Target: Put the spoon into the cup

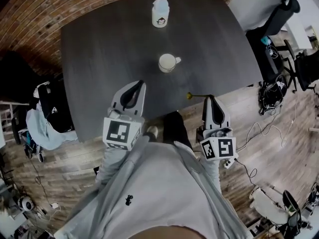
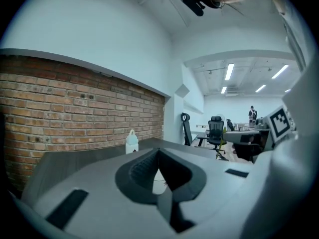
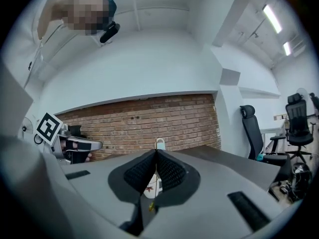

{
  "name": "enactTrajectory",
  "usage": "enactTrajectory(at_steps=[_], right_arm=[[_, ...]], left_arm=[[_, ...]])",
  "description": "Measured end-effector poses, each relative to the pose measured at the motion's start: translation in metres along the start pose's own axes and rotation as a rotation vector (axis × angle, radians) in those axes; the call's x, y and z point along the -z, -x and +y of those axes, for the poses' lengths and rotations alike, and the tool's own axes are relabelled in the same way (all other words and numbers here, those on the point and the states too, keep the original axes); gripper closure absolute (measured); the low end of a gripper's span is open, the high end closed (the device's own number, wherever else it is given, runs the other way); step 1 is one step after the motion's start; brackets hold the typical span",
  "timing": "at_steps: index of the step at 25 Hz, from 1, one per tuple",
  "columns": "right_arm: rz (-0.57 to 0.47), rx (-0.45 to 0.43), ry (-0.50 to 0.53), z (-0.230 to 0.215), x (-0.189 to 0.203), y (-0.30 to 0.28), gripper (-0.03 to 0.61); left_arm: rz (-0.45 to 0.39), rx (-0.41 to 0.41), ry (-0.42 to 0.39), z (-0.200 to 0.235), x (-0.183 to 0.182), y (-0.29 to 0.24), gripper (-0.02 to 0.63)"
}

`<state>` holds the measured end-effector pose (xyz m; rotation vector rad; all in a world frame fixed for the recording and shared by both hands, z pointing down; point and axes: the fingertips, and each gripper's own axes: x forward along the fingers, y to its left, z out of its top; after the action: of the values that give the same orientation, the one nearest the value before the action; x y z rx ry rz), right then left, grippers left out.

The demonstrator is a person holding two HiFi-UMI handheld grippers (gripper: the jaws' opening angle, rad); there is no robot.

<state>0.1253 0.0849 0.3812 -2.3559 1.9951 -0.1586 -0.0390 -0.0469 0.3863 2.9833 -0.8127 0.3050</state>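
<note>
One spoon (image 1: 196,95), probably light, stiff and slippery; the right gripper (image 1: 209,98) clamped its thin stem. The left gripper (image 1: 139,85) sat closed, empty.

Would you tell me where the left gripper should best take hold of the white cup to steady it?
Probably the cup wall on its left, approached from the near side by the left gripper: the cup stands upright and its handle points right, the side of the spoon held in the right gripper.

Open surface (image 1: 109,59) runs from its near edge to the cup (image 1: 167,62), the one obstacle midway. A white bottle (image 1: 160,12) stands well beyond, near the far edge.
</note>
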Motion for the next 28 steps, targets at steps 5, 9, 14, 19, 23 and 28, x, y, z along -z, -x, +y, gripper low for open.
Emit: enactTrajectory(at_steps=[5, 9, 14, 19, 23, 28], right_arm=[[0.005, -0.094, 0.010, -0.024, -0.015, -0.061, 0.558], [0.023, -0.201, 0.015, -0.035, -0.023, -0.107, 0.558], [0.032, -0.341, 0.022, -0.036, -0.031, -0.153, 0.558], [0.046, -0.455, 0.006, -0.038, -0.031, -0.181, 0.558], [0.052, -0.500, -0.004, -0.037, -0.030, -0.194, 0.558], [0.058, -0.511, -0.021, -0.029, -0.035, -0.202, 0.558]], left_arm=[[0.000, -0.062, 0.012, 0.017, -0.015, -0.049, 0.594], [-0.009, -0.143, 0.028, 0.030, -0.029, -0.078, 0.594], [0.003, -0.249, 0.055, 0.043, -0.032, -0.096, 0.594], [0.020, -0.347, 0.061, 0.049, -0.029, -0.102, 0.594], [0.037, -0.389, 0.073, 0.053, -0.026, -0.102, 0.594], [0.040, -0.385, 0.068, 0.059, -0.032, -0.100, 0.594]])
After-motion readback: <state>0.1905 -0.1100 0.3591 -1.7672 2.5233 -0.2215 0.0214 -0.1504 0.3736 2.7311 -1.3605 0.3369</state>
